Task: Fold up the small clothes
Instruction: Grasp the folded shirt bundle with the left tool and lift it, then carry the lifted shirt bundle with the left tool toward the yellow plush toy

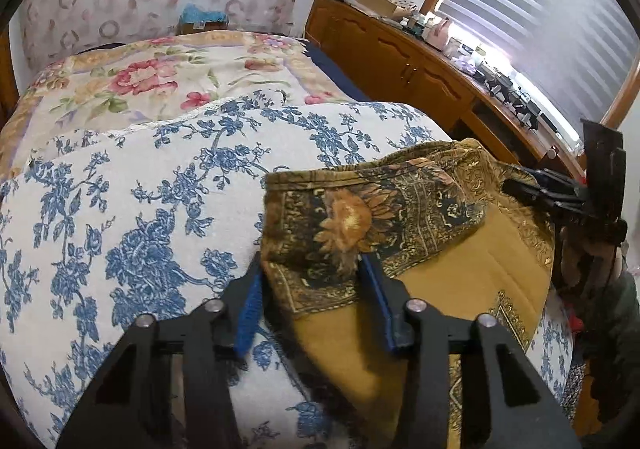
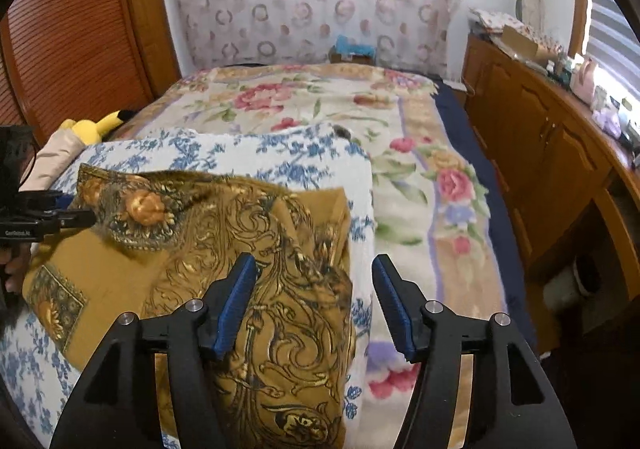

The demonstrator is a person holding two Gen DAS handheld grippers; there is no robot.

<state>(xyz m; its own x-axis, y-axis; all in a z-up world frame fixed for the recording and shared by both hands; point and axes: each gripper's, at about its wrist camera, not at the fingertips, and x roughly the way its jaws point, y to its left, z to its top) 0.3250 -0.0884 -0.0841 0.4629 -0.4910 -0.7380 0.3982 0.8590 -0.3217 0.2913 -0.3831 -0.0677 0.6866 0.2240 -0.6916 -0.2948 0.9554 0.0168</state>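
Note:
A mustard-yellow cloth with dark ornate borders and sunflower prints (image 1: 440, 289) lies on a blue-flowered white cover (image 1: 140, 209). Its patterned edge is folded over the plain yellow part. My left gripper (image 1: 312, 269) is open, its blue pads either side of the folded corner, touching the fabric. My right gripper (image 2: 314, 273) is open over the cloth's right edge (image 2: 280, 289), holding nothing. The right gripper shows at the cloth's far edge in the left wrist view (image 1: 560, 197). The left gripper shows at the folded corner in the right wrist view (image 2: 60, 221).
A pink-flowered blanket (image 2: 360, 121) covers the bed beyond. A wooden cabinet (image 2: 540, 153) with clutter on top runs along the right, under a blinded window (image 1: 540, 21). A yellow plush toy (image 2: 96, 125) lies at the left by a wooden headboard (image 2: 80, 41).

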